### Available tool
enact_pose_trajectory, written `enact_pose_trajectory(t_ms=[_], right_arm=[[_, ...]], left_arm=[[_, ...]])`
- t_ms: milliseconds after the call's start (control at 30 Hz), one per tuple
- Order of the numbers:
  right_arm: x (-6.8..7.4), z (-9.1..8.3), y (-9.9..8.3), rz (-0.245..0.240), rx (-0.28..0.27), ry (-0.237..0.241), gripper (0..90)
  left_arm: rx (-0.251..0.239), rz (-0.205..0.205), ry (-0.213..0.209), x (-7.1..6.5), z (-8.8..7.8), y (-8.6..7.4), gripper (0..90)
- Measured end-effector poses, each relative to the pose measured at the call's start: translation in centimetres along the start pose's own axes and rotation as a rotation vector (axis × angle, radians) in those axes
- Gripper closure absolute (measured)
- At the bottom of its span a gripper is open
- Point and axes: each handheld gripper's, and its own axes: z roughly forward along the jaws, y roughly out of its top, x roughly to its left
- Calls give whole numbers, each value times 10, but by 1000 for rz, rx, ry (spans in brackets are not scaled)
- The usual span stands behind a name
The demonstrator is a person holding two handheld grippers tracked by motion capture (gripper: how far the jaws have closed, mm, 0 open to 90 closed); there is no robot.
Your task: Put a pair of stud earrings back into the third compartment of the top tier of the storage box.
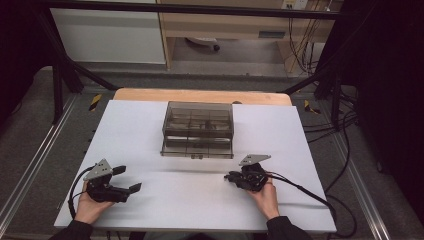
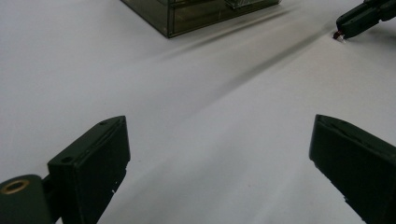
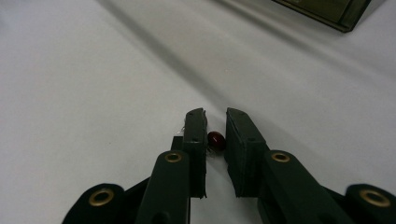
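My right gripper (image 1: pixel 229 176) rests low on the white table (image 1: pixel 140 130), right of centre, with its jaws nearly together. In the right gripper view a small dark red bead (image 3: pixel 215 139) sits between the two pads of that gripper (image 3: pixel 215 122) and touches both. The left gripper view shows the same gripper (image 2: pixel 343 29) far off, with the red bead (image 2: pixel 336 35) at its tip. My left gripper (image 1: pixel 128 179) lies at the table's near left with its jaws wide apart; nothing is between its jaws (image 2: pixel 219 158).
A smoky clear plastic drawer box (image 1: pixel 198 129) stands at the table's middle back, its lower drawer pulled out a little toward me. Its corner appears in both gripper views (image 2: pixel 196 11) (image 3: pixel 332 9). A black cable (image 1: pixel 305 190) trails right from my right gripper.
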Motion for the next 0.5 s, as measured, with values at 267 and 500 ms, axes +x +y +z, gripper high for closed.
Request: enact_pose_trajectory(t_ms=[267, 500], right_arm=[[0, -2, 1, 8, 6, 4, 800], [2, -10, 3, 15, -16, 15, 800]], left_arm=[[-1, -2, 0, 0, 0, 0, 55], [1, 0, -1, 0, 0, 0, 55]])
